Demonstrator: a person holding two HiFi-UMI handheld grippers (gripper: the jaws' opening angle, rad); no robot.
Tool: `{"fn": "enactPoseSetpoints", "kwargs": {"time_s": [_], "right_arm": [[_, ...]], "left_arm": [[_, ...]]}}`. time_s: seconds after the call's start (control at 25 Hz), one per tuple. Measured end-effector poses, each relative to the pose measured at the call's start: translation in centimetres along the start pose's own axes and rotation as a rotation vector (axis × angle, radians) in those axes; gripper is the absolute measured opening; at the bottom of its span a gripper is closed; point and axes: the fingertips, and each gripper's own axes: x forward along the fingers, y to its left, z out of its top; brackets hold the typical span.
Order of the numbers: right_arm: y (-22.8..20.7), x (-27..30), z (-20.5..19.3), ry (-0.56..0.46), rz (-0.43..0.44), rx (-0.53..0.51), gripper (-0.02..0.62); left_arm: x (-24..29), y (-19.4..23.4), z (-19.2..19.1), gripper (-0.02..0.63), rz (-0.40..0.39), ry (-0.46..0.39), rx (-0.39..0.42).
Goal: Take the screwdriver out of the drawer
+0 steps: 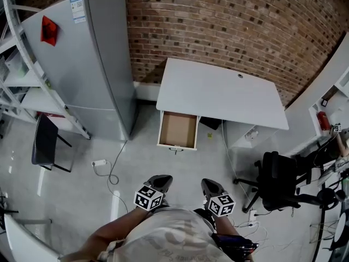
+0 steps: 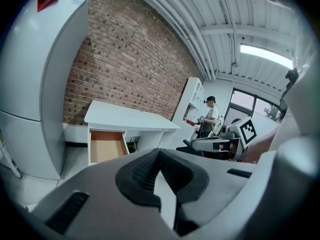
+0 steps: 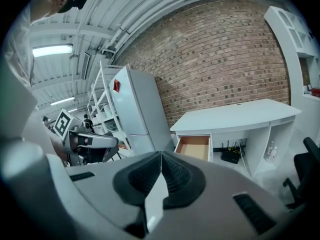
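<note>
Metal shelving (image 1: 22, 70), white, at the far left edge of the head view. Refrigerator (image 1: 95, 64), tall and grey, just beside the shelving, with a red tag (image 1: 48, 30) near its upper corner. Black chair (image 1: 44, 141) on the floor in front of the shelving. Power strip (image 1: 99, 162), white with a trailing cable, on the floor near the refrigerator's front corner. Left gripper (image 1: 162, 179), low in the head view and well apart from the desk, pointing toward it; in its own view the two black pads meet at the tips, nothing between them. Drawer (image 1: 178, 130), pulled out past the front edge of the desk at its left end, well apart from both grippers; the part of its inside that shows is plain brown board. Screwdriver: not discernible in any view, the drawer being too small and far off to tell. Right gripper (image 1: 210, 184), just beside the left one and likewise aimed at the desk, jaws pressed together tip to tip and holding nothing. Desk (image 1: 229, 94), white, its back edge against the brick wall (image 1: 234, 21), top bare apart from a small hole near the rear right corner. Office chair (image 1: 278, 182), black, on the floor off the desk's right front corner. White shelf unit (image 1: 327, 100) along the right edge.
</note>
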Motion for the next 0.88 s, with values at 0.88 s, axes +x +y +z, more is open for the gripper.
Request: {"fn": "enactPoseSetpoints", "kwargs": {"time_s": [0.88], "right_arm": [[1.9, 6.1, 2.2, 0.034, 0.030, -0.061, 0.023]], "left_arm": [[-2.2, 5.7, 1.1, 0.020, 0.068, -0.049, -0.039]]}}
